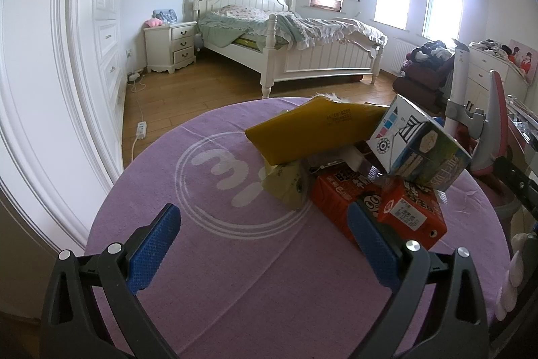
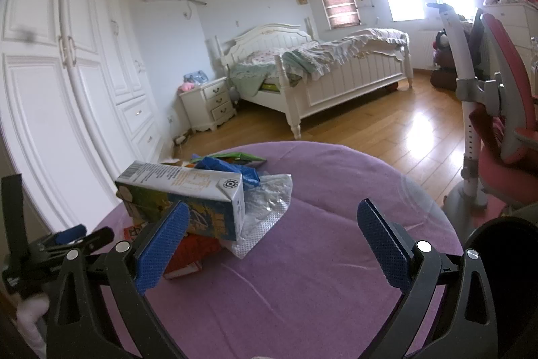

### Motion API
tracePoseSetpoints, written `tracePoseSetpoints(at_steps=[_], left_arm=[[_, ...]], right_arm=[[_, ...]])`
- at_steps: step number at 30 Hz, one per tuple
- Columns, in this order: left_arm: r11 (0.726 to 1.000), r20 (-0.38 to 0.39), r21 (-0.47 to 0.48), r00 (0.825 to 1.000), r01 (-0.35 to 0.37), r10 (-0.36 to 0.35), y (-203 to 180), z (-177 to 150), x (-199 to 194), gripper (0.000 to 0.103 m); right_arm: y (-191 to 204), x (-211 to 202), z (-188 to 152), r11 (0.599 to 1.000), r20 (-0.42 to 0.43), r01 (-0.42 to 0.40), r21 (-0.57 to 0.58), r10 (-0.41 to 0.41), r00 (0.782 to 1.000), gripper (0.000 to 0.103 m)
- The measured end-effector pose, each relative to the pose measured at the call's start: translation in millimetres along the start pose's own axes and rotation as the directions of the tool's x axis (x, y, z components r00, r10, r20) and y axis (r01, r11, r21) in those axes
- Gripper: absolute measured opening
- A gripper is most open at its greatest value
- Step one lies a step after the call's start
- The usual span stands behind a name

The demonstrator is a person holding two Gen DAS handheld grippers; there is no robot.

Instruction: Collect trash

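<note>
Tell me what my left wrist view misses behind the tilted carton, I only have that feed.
Observer: In the right wrist view, crumpled clear plastic wrap lies on the purple tablecloth beside the tilted carton.
Operator: Give me anything further back.
Observer: A blue wrapper sits behind the carton, with a green packet past it.
Operator: Report the right gripper.
Observer: The right gripper is open, holding nothing; its left pad is in front of the carton's lower edge.
Operator: And where a bin might be.
Observer: A dark rounded rim shows at the lower right edge of that view; I cannot tell whether it is a bin.
</note>
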State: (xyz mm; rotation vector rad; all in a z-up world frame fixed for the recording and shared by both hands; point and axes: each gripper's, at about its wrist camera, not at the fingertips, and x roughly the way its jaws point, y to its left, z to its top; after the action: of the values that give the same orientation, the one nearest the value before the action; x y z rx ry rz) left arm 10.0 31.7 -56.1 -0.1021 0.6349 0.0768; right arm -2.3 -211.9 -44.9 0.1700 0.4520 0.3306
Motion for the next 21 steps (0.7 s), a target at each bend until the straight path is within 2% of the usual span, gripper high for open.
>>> tracePoseSetpoints(at_steps=[6, 8, 9, 11, 13, 15, 16, 18, 19, 21], left_arm=[[1.000, 0.000, -0.007, 1.000, 0.009, -0.009, 1, 0, 0, 0.098], [0.998, 0.003, -0.028, 0.999, 0.047, -0.047, 5, 1, -2, 0.098], [0.995, 0.012, -0.045, 0.996, 0.094, -0.094, 12, 2, -4, 0.098], [0.992, 0.053, -0.038, 0.991, 0.124, -0.122, 23, 5, -10, 0.098], [0.988, 0.079, 0.001, 0.985, 0.155, -0.155, 33, 18, -12, 0.098], [0.978, 0.062, 0.066, 0.978, 0.197, -0.201, 36, 36, -6, 0.098], [0.973, 0.055, 0.099, 0.975, 0.209, -0.215, 34, 42, -4, 0.098], [0.950, 0.036, 0.210, 0.969, 0.233, -0.245, 26, 55, 5, 0.098], [0.927, 0.018, 0.288, 0.967, 0.239, -0.255, 18, 61, 12, 0.098], [0.891, -0.020, 0.384, 0.967, 0.241, -0.253, 7, 67, 24, 0.098]], right_arm=[[0, 3, 0, 0.999, -0.012, -0.034, 0.011, 0.034, 0.999, 0.099], [2, 1, 2, 0.995, -0.004, -0.104, 0.006, 0.104, 0.995, 0.099], [7, -3, 6, 0.989, 0.007, -0.144, -0.030, 0.144, 0.990, 0.099], [23, -4, 20, 0.966, -0.022, -0.223, -0.128, 0.222, 0.975, 0.099], [48, -1, 36, 0.910, -0.088, -0.309, -0.275, 0.297, 0.951, 0.098], [70, 4, 45, 0.847, -0.138, -0.349, -0.401, 0.321, 0.937, 0.098], [86, 11, 50, 0.788, -0.180, -0.380, -0.483, 0.336, 0.925, 0.098], [107, 25, 55, 0.703, -0.247, -0.410, -0.581, 0.328, 0.912, 0.098], [117, 38, 56, 0.656, -0.301, -0.436, -0.616, 0.315, 0.900, 0.098], [131, 61, 57, 0.601, -0.393, -0.481, -0.638, 0.283, 0.875, 0.098]])
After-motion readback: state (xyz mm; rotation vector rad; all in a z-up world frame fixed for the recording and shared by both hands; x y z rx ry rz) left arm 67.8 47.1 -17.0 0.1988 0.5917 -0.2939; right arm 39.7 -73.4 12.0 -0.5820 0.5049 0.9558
